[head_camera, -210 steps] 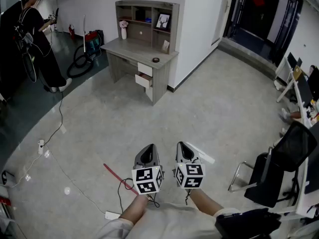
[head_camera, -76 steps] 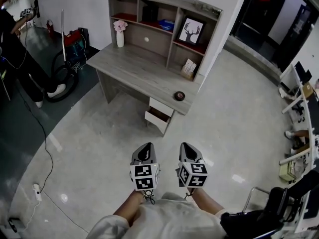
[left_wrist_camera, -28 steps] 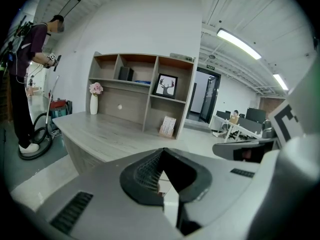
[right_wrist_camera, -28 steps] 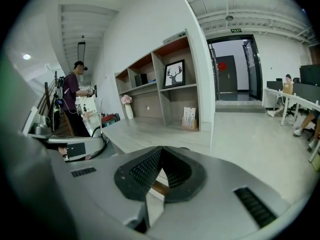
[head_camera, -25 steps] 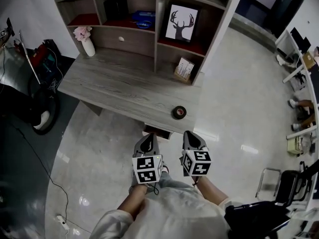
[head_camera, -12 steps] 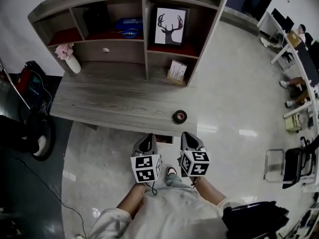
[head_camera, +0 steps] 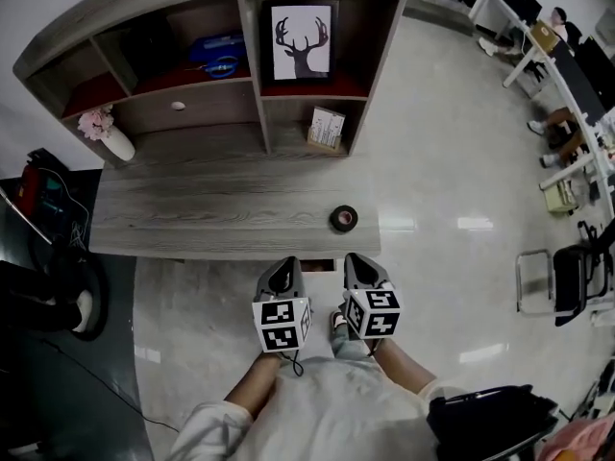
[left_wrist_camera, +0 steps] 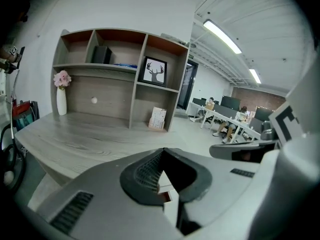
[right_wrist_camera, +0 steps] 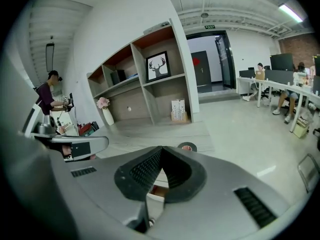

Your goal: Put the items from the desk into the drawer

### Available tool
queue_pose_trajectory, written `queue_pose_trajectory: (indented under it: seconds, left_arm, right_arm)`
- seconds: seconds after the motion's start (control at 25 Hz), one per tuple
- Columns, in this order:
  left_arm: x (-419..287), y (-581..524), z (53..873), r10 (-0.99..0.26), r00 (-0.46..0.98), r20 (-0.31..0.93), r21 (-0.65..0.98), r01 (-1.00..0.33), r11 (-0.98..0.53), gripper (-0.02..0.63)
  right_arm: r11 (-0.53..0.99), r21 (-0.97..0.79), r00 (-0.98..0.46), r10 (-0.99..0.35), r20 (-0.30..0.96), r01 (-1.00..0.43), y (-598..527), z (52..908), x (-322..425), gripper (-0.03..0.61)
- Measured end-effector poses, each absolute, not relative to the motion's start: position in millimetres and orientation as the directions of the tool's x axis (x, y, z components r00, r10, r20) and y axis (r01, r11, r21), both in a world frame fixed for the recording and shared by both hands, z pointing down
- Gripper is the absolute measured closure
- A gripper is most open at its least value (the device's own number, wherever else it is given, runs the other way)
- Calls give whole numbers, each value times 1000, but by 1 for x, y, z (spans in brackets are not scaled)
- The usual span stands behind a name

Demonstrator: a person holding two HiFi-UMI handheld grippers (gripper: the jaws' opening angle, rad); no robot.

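A black tape roll (head_camera: 343,218) lies near the front right corner of the grey wooden desk (head_camera: 211,209); the right gripper view also shows the roll (right_wrist_camera: 187,146), just beyond the jaws. Under the desk's front edge a drawer (head_camera: 314,265) stands slightly open between my two grippers. My left gripper (head_camera: 286,262) and right gripper (head_camera: 352,257) hang side by side before the desk edge, both shut with nothing in them. In their own views the left gripper (left_wrist_camera: 163,150) and the right gripper (right_wrist_camera: 161,148) have tips that meet.
The hutch holds a deer picture (head_camera: 296,41), a blue object (head_camera: 216,56) and a small card box (head_camera: 327,128). A white vase with pink flowers (head_camera: 108,134) stands at the desk's left. An office chair (head_camera: 567,281) is on the right, dark equipment (head_camera: 48,200) on the left.
The desk has come closer and swung level across the view. Both grippers now reach its front edge above the drawer, still shut.
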State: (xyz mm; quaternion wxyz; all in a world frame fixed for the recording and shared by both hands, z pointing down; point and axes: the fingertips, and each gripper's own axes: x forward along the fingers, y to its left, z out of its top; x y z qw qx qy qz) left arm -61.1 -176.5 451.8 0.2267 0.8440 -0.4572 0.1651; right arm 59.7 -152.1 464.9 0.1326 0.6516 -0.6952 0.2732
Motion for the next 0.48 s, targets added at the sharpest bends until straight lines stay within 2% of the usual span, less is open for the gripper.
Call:
queue_pose_trajectory:
  seconds: [0.48]
  left_arm:
    - [-66,-194,469,-646,537,542,207,-831,-517,617]
  right_arm:
    - [-104,-205,-27,-835,550,-973,-172,480,82,578]
